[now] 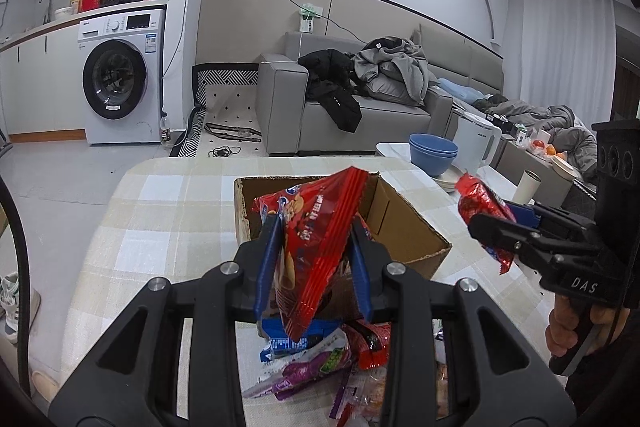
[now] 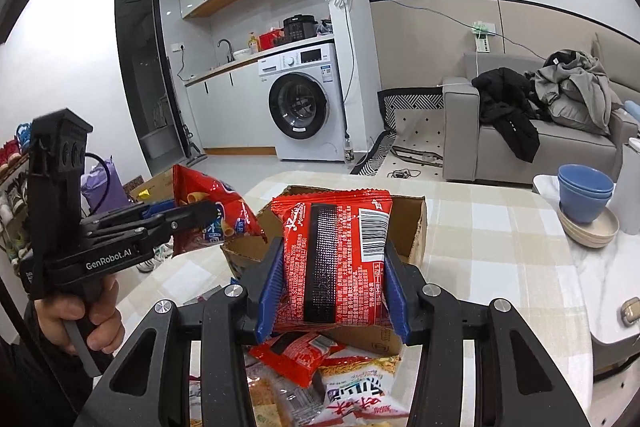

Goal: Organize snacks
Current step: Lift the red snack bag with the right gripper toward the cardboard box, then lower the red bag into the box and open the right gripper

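Observation:
My left gripper point(image 1: 316, 227) is shut on a red snack bag point(image 1: 316, 247) and holds it up in front of an open cardboard box point(image 1: 404, 239) on the checked tablecloth. The right wrist view shows my right gripper point(image 2: 335, 251) shut on a flat red packet with a barcode point(image 2: 332, 267), just before the same box point(image 2: 418, 223). Each gripper also shows in the other's view: the right gripper point(image 1: 496, 223) at the right with its red packet point(image 1: 480, 203), the left gripper point(image 2: 200, 213) at the left with its bag point(image 2: 208, 195). A pile of loose snack packets point(image 1: 316, 359) lies under both grippers.
Stacked blue bowls point(image 1: 434, 155) on plates and a white kettle point(image 1: 478, 139) stand at the table's far right. The table's rounded left edge point(image 1: 120, 187) drops to the floor. A grey sofa point(image 1: 360, 119) with clothes and a washing machine point(image 1: 120, 83) stand beyond.

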`<state>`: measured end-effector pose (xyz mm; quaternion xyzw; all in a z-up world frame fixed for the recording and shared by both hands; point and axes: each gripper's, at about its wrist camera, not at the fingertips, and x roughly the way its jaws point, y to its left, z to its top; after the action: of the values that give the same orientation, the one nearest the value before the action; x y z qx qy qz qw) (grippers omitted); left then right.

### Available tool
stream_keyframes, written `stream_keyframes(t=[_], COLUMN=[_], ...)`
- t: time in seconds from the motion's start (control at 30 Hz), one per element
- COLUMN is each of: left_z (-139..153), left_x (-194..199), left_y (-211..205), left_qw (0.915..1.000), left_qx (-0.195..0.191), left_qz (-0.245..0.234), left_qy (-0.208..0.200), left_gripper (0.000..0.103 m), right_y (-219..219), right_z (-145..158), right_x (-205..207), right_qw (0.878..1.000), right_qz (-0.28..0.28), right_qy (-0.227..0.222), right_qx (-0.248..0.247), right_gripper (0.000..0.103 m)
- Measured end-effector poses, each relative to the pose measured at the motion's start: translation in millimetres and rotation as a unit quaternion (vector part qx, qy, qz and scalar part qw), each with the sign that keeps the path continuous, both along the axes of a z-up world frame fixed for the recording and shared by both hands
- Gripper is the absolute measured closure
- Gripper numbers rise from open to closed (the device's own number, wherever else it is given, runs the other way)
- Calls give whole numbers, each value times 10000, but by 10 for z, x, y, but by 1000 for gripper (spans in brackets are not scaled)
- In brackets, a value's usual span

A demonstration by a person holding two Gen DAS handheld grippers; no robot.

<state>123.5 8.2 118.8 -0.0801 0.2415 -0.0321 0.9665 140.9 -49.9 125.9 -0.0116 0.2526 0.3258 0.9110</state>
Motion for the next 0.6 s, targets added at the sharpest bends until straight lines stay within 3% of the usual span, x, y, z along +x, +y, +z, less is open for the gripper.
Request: stream_keyframes(t=[0.6], left_z=[-254], left_x=[630], left_y=[-103], left_qw=[9997], left_qx=[121], left_qz=[11], left_qy=[209], left_gripper=[73], right_y=[261], right_z=[-318], right_x=[503], right_qw=[9990], right_qz=[83], right_qy=[160], right_qx=[-408], right_gripper=[57])
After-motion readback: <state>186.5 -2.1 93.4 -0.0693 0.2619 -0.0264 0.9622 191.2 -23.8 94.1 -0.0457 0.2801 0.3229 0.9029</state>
